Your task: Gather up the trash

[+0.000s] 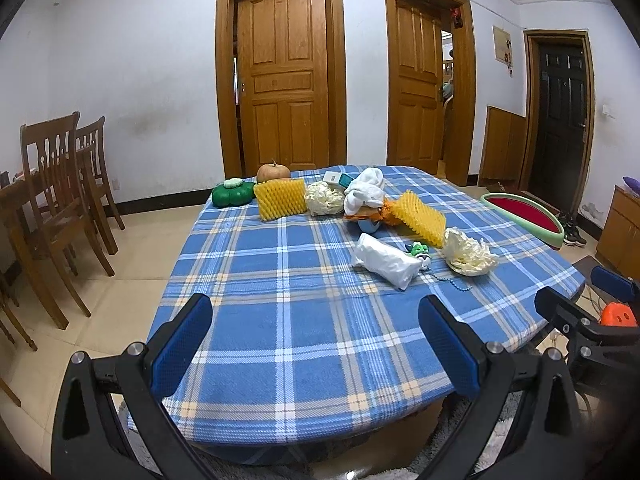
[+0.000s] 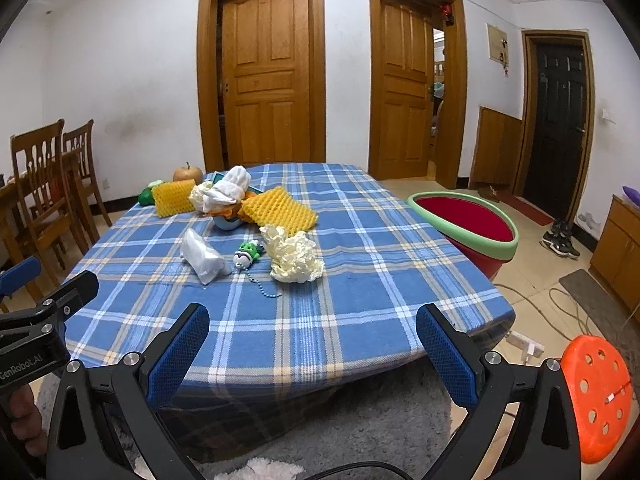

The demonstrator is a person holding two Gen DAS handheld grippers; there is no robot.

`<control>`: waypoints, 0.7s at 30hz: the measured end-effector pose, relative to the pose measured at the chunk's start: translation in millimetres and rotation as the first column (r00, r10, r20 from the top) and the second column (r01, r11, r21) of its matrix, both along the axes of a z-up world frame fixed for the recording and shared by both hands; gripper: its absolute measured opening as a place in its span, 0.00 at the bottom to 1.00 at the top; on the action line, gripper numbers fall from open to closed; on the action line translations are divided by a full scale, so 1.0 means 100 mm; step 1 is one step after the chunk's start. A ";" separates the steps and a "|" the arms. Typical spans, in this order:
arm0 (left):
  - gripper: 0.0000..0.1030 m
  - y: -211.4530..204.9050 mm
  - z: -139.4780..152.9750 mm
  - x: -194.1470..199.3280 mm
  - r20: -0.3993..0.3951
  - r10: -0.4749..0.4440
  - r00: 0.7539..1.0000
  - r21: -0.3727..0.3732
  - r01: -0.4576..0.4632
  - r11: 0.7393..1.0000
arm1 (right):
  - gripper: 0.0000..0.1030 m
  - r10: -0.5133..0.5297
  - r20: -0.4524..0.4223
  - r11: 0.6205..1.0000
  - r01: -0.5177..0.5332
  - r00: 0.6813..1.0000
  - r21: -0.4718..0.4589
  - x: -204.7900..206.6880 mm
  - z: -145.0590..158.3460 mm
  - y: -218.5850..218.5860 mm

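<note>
Left gripper (image 1: 316, 344) has its two blue fingers wide apart, holding nothing, low over the near edge of the blue checked table (image 1: 280, 320). At one o'clock lies a white crumpled bag (image 1: 386, 260), and a cream paper wad (image 1: 470, 252) is just right of it. Yellow foam nets (image 1: 280, 200) sit farther back at twelve.

Right gripper (image 2: 312, 344) is spread apart too, holding nothing. From here the bag (image 2: 204, 258) is at eleven o'clock and the wad (image 2: 294, 254) at twelve. A watermelon-colored bin (image 2: 466, 220) stands beside the table at one o'clock.
</note>
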State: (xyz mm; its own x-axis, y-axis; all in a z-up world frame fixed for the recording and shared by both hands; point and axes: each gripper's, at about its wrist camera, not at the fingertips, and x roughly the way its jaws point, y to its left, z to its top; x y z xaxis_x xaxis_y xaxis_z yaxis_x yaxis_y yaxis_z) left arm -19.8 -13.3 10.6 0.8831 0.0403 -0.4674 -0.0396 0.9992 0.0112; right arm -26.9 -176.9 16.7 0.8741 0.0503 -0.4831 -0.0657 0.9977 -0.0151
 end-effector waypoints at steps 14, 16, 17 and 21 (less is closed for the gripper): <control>0.98 -0.01 0.00 0.01 0.002 -0.002 1.000 0.003 0.002 1.000 | 1.00 -0.003 0.001 1.000 0.003 1.000 0.009 0.00 0.01 -0.02; 0.98 -0.01 0.00 0.00 0.002 -0.003 1.000 0.002 0.003 1.000 | 1.00 0.000 0.002 1.000 0.000 1.000 0.009 -0.01 0.01 -0.02; 0.98 -0.01 0.00 0.01 0.002 -0.003 1.000 0.002 0.003 1.000 | 1.00 0.002 0.002 1.000 -0.002 1.000 0.008 -0.01 0.01 -0.02; 0.98 0.00 0.00 0.00 0.000 0.000 1.000 0.003 0.000 1.000 | 1.00 0.004 0.003 1.000 -0.004 1.000 0.008 -0.01 0.01 -0.01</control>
